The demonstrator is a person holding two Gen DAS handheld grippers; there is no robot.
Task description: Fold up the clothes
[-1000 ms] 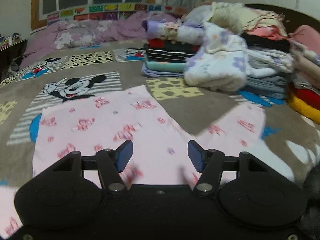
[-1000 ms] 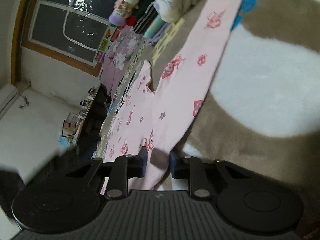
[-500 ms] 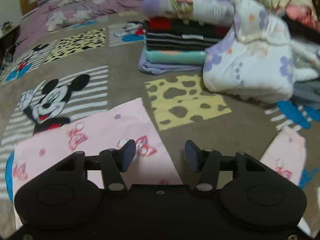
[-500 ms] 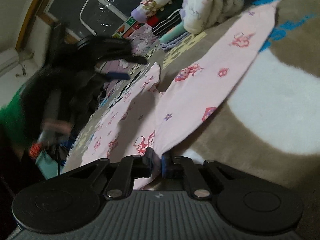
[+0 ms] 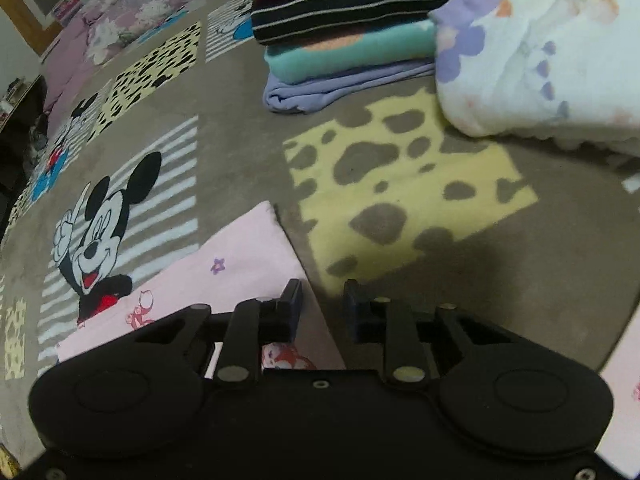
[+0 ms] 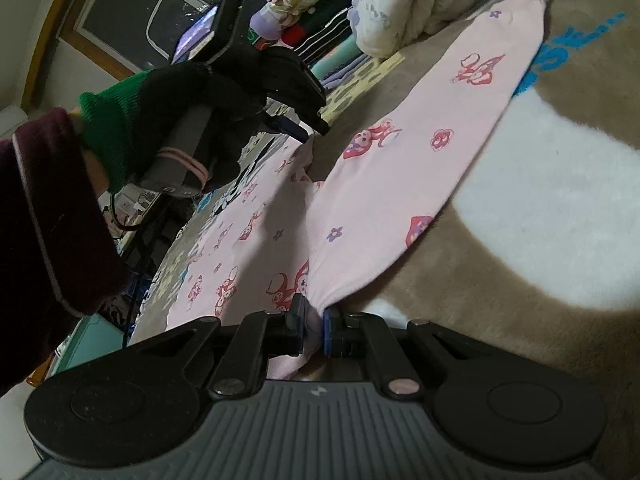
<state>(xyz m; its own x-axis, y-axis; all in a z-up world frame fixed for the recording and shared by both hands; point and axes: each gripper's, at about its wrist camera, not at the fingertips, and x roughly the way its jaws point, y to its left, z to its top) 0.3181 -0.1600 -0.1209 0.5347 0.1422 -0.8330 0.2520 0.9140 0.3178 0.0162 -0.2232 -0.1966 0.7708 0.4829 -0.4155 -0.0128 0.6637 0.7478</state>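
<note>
A pink printed garment (image 5: 240,268) lies flat on the cartoon blanket (image 5: 400,200). My left gripper (image 5: 322,306) points down at the cloth's right edge near its far corner. Its jaws are closing, the edge runs between them, and a gap still shows at the pads. In the right wrist view the garment's long leg (image 6: 400,168) stretches away, and my right gripper (image 6: 314,324) is shut on a bunched fold at its near end. That view also shows the left gripper (image 6: 310,132) held by a black-gloved hand (image 6: 200,92) over the other leg.
A stack of folded clothes (image 5: 348,40) and a white floral bundle (image 5: 540,60) stand just beyond the garment. A purple quilt (image 5: 132,16) lies at the back left. A dark window (image 6: 152,12) and a maroon sleeve (image 6: 48,208) are at the left.
The left gripper swept across the garment to its far right edge, tipped downward and narrowed its jaws. The right gripper closed onto the cloth and stayed; the gloved hand came into its view.
</note>
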